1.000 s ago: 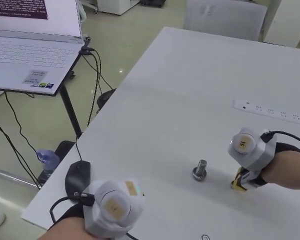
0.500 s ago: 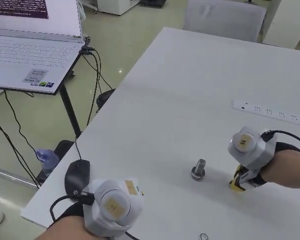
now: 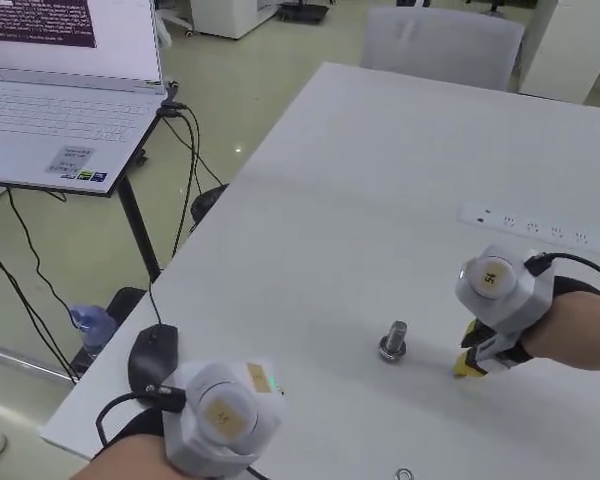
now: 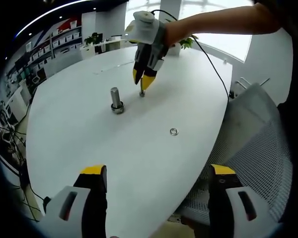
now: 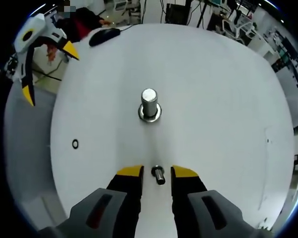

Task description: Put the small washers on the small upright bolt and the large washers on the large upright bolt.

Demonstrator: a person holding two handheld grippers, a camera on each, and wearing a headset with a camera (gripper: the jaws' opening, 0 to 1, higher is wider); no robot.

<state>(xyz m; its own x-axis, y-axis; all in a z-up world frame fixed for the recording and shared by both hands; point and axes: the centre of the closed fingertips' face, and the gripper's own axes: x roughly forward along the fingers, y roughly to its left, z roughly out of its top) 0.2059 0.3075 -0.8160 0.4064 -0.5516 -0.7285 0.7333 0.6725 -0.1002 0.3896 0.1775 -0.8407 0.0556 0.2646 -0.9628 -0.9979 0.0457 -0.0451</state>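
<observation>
The large upright bolt (image 3: 393, 342) (image 5: 149, 105) (image 4: 116, 99) stands on the white table with washers stacked at its foot. Just to its right in the head view, my right gripper (image 3: 465, 367) (image 5: 157, 171) points down, its yellow-tipped jaws a narrow gap apart. The small upright bolt (image 5: 159, 174) (image 4: 142, 93) stands between them, touching neither. One loose small washer (image 5: 75, 144) (image 4: 174, 131) (image 3: 404, 475) lies flat on the table nearer me. My left gripper (image 4: 158, 171) (image 3: 225, 420) hovers by the table's near edge, jaws wide apart with nothing between them.
A black mouse (image 3: 152, 358) (image 5: 104, 33) sits at the table's near left corner. A white power strip (image 3: 535, 228) lies at the far right. A laptop (image 3: 50, 110) rests on a stand left of the table, and a chair (image 3: 440, 45) is at the far end.
The head camera has tilted a little. Both grippers, the bolts and the loose washer stand where they were.
</observation>
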